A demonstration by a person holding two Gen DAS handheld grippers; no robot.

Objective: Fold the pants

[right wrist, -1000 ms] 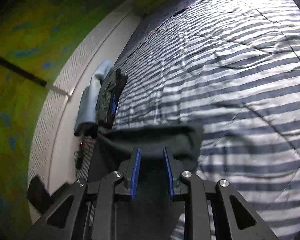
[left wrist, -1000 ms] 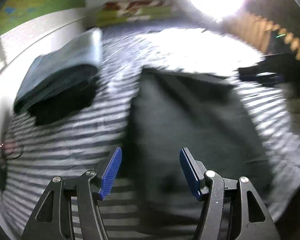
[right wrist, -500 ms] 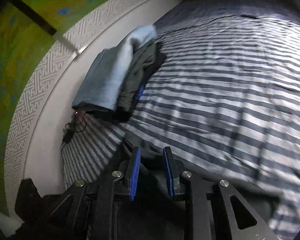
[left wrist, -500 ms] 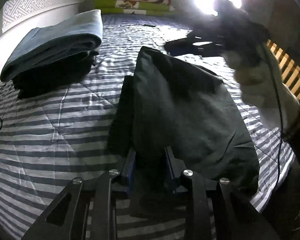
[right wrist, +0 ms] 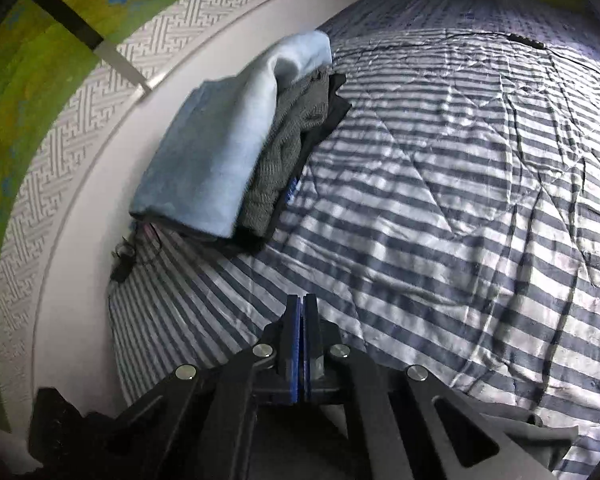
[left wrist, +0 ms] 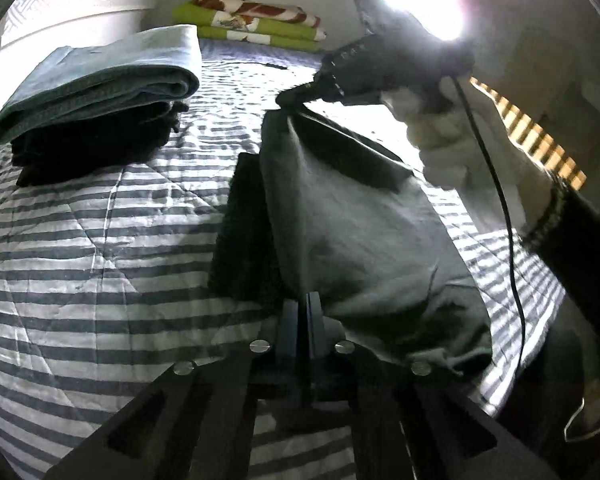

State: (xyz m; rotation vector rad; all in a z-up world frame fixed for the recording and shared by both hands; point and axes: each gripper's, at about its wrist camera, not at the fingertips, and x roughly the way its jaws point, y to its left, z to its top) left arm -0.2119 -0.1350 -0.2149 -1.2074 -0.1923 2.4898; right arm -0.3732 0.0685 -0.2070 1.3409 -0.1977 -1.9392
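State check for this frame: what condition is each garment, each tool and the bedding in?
Dark pants: partly folded, far edge lifted off the bed.
Left tool: shut on the pants' near edge.
Right tool: shut on the lifted edge.
Clothes stack: folded.
Striped quilt: spread, wrinkled.

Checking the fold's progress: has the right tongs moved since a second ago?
Yes. In the left wrist view the right tongs has travelled from the bed's right edge inward and up, toward the folded blanket stack at the head, lifting the pants.

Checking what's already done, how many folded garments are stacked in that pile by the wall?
3 that I can tell: a light blue one on top, a grey knit one under it, a black one at the bottom. More may be hidden.
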